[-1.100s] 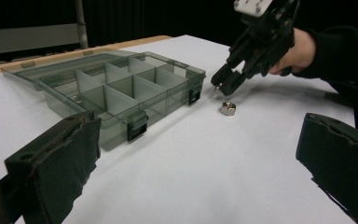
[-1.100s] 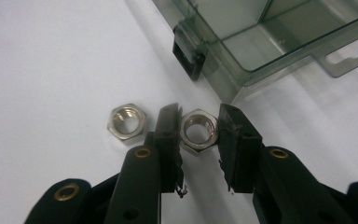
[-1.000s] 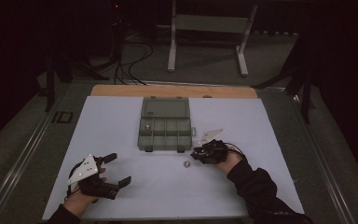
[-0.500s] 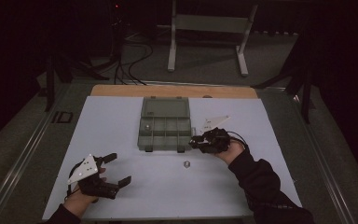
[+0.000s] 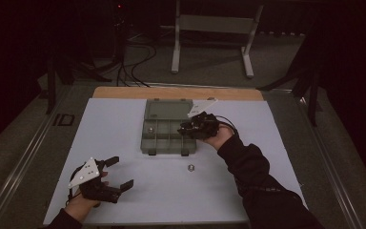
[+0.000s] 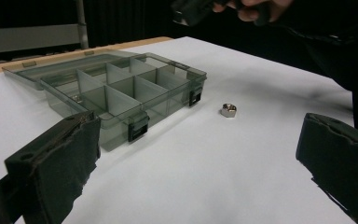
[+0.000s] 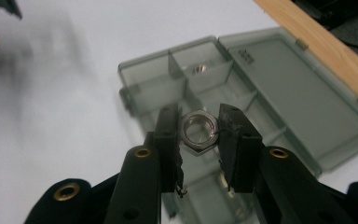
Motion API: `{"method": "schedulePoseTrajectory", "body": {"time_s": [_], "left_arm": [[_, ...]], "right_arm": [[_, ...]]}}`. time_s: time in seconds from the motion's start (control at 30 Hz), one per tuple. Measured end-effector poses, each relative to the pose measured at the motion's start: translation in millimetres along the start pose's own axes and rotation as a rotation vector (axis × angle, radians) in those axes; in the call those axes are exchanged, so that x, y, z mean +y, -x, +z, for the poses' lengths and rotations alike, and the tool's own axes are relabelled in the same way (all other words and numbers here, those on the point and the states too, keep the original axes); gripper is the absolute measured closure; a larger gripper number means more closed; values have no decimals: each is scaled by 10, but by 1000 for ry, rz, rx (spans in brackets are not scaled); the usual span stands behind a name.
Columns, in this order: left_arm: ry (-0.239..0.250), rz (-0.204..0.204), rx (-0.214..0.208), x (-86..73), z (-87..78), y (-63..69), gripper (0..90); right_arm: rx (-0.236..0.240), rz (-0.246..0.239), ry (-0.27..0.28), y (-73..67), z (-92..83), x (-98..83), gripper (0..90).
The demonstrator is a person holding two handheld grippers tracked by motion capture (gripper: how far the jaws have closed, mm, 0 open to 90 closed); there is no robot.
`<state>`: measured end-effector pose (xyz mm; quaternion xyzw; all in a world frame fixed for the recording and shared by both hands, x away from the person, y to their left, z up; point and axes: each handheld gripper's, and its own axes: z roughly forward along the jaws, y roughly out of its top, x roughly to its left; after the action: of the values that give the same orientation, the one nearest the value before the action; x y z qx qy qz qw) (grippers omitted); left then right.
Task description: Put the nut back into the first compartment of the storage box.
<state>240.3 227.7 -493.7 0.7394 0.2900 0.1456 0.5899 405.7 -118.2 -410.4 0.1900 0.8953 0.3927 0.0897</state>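
A white table (image 5: 124,124) is seen bearing an open grey compartment box (image 5: 167,125). Above its right-hand cells the right gripper (image 7: 199,131) is held, clamped on a hex nut (image 7: 197,130) — the compartments lie directly beneath. A second nut (image 5: 190,167) lies loose just before the box, nearer the left gripper (image 5: 119,171), whose jaws stand apart.

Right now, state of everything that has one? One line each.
Compartment box: lid open, lying flat behind it.
Held hex nut: clamped in the right gripper, above the box.
Loose hex nut: flat on the white table, in front of the box.
Nut in box: sitting in a left compartment.
Right gripper: shut on the held hex nut.
Left gripper: open, holds nothing.
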Motion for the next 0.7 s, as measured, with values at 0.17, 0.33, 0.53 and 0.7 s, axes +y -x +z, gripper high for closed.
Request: {"method": "schedulePoseTrajectory", "body": {"time_s": [0.17,0.33,0.53,0.7], "left_arm": [[1,-2,-2,0,-7,-3,4],[5,-4,-5,-1,-6,0,4],[10,-3,-6,1,-14,-6,4],[7,-2,-8,1,-10,-5,4]], "right_arm": [[10,13,11,70,159,164,702],[7,12,13,109,323,287,702],[8,27,26,151,490,423,702],[9,38,33,172,641,522,702]]}}
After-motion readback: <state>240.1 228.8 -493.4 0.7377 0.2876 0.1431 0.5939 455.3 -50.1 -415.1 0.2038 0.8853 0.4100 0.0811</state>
